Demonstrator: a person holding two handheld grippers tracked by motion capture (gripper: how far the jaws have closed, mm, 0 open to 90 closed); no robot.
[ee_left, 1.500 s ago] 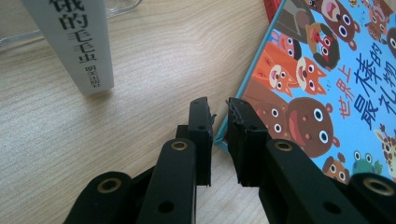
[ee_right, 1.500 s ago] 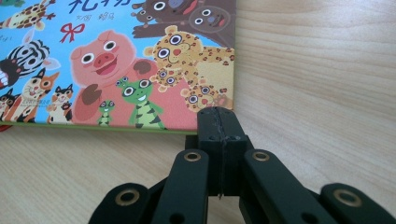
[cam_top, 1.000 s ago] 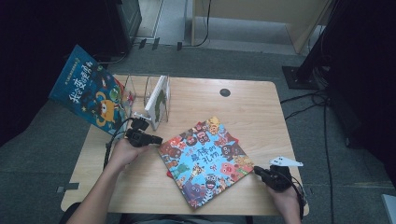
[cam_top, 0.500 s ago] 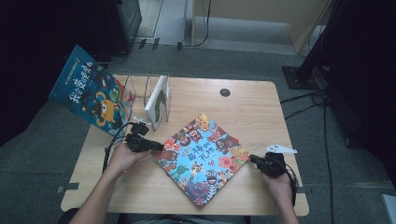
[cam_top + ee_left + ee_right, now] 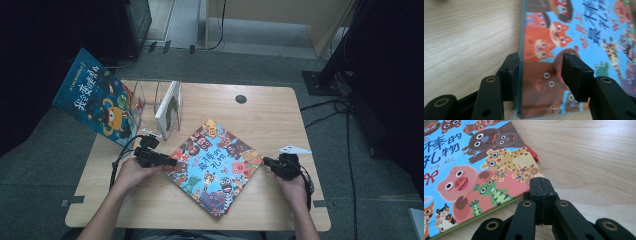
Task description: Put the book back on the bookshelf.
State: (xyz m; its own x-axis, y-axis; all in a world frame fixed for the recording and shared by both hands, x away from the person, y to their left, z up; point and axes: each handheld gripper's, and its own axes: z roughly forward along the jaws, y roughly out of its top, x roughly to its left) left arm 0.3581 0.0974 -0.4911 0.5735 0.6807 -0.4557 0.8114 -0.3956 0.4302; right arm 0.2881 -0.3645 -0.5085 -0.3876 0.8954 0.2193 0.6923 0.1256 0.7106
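A square picture book (image 5: 215, 167) with cartoon animals on a blue cover lies flat on the wooden table (image 5: 280, 125), turned like a diamond. My left gripper (image 5: 167, 162) is at the book's left corner. In the left gripper view it (image 5: 540, 72) stands open, one jaw on the bare wood and the other over the book cover (image 5: 579, 37), with the book's edge between them. My right gripper (image 5: 267, 162) is at the book's right corner. In the right gripper view it (image 5: 541, 185) is shut with nothing in it, its tip against the book's edge (image 5: 506, 198).
A clear book rack (image 5: 150, 97) at the table's back left holds an upright white book (image 5: 167, 107). A big blue picture book (image 5: 97, 100) leans out past the table's left edge. A black cable hole (image 5: 241, 99) sits at the back. A dark cabinet (image 5: 385, 75) stands to the right.
The book has turned a little counter-clockwise. My right gripper has moved away from the front edge along with the book's right corner. My left gripper has shifted slightly toward the front.
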